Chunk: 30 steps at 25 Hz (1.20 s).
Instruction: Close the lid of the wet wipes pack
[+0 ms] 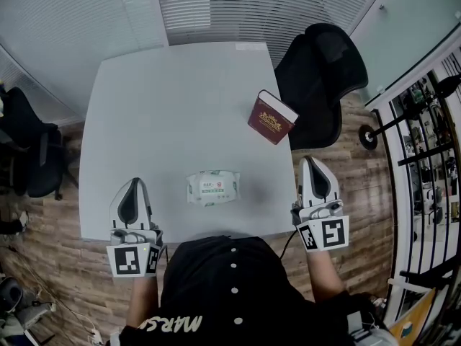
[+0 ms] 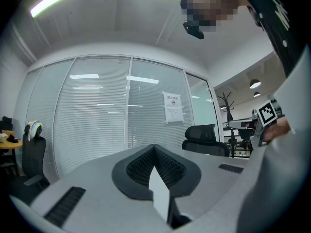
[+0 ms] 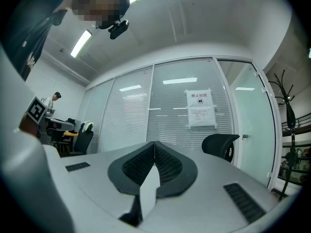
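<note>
Grey table (image 1: 180,107) by the glass wall, and the wet wipes pack (image 1: 212,187) lay near its front edge, right between both grippers and touched by neither. Left gripper (image 1: 135,184) hung over the front-left edge, jaws pressed together on nothing. Right gripper (image 1: 312,161) sat just off the right edge, jaws likewise together, empty. Red book (image 1: 271,117) rested by the right edge.

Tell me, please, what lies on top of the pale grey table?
On the pale grey table: a white soft wet wipes pack near the front edge and a dark red book at the right edge. The person's black top hides part of the front edge.
</note>
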Each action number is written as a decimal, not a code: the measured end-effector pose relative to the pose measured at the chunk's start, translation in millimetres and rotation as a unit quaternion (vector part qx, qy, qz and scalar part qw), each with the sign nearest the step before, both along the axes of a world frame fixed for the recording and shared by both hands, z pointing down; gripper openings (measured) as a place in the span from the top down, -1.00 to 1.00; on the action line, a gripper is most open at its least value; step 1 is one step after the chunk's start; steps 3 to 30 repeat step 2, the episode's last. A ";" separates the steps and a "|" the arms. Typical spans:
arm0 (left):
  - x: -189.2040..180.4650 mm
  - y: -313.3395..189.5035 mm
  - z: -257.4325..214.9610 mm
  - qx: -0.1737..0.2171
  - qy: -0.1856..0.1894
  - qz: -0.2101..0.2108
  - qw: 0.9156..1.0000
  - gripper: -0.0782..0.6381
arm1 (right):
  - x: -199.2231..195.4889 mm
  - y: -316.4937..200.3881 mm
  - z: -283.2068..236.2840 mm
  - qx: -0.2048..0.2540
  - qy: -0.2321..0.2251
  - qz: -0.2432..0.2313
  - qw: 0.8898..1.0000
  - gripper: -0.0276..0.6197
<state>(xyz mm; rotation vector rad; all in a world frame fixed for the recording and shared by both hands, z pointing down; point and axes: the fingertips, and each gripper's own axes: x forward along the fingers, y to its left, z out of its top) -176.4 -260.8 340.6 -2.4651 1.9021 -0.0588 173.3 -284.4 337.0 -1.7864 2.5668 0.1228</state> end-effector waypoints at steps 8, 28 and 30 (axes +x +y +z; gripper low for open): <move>0.6 -0.3 0.6 0.000 0.000 0.001 1.000 0.76 | -1.3 -0.3 1.0 0.000 0.005 -0.002 1.000 0.82; 0.6 -0.3 0.6 0.000 0.000 0.001 1.000 0.76 | -1.3 -0.3 1.0 0.000 0.005 -0.002 1.000 0.82; 0.6 -0.3 0.6 0.000 0.000 0.001 1.000 0.76 | -1.3 -0.3 1.0 0.000 0.005 -0.002 1.000 0.82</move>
